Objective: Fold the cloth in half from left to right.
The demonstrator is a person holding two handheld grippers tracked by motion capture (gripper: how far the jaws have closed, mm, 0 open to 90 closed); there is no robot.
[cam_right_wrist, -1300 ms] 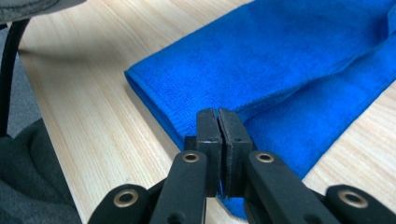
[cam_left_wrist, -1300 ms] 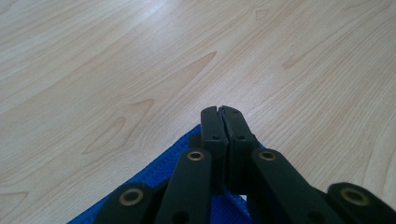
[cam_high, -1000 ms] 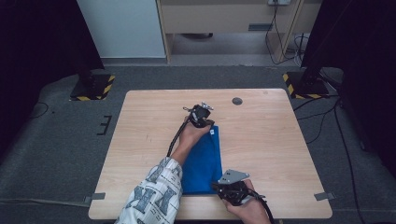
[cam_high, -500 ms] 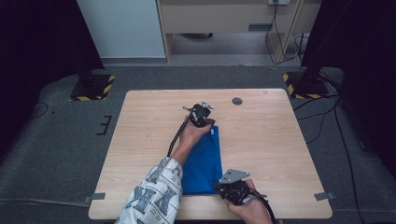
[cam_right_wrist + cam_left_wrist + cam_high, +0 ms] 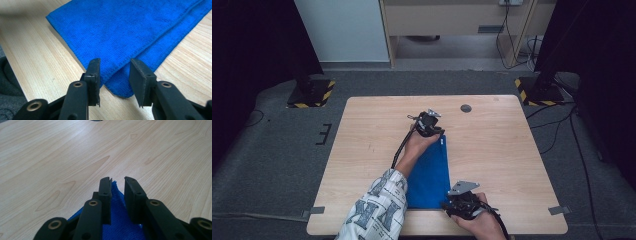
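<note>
The wooden table (image 5: 362,150) is carrying everything, its pale top lying bare around the work. A blue cloth (image 5: 430,172) is lying folded near the middle of it, running as a long strip from the table's near edge toward the centre, narrowing at the far end.

I am reaching my left arm, in a patterned sleeve (image 5: 377,210), forward along the cloth's left side. My left gripper (image 5: 430,123) is sitting at the far tip of the cloth. In the left gripper view its jaws are standing apart, released, with the cloth's pointed corner (image 5: 115,185) rising between them; I cannot tell whether either pad is touching the fabric.

My right gripper (image 5: 460,204) is resting at the cloth's near right corner, close to the table's near edge. In the right gripper view its jaws are likewise parted, straddling the stitched edge of the cloth (image 5: 120,72), with the corner lying flat on the wood between them, not pinched.

A small dark round disc (image 5: 466,108) is sitting on the table beyond the left gripper, well apart from the cloth.
</note>
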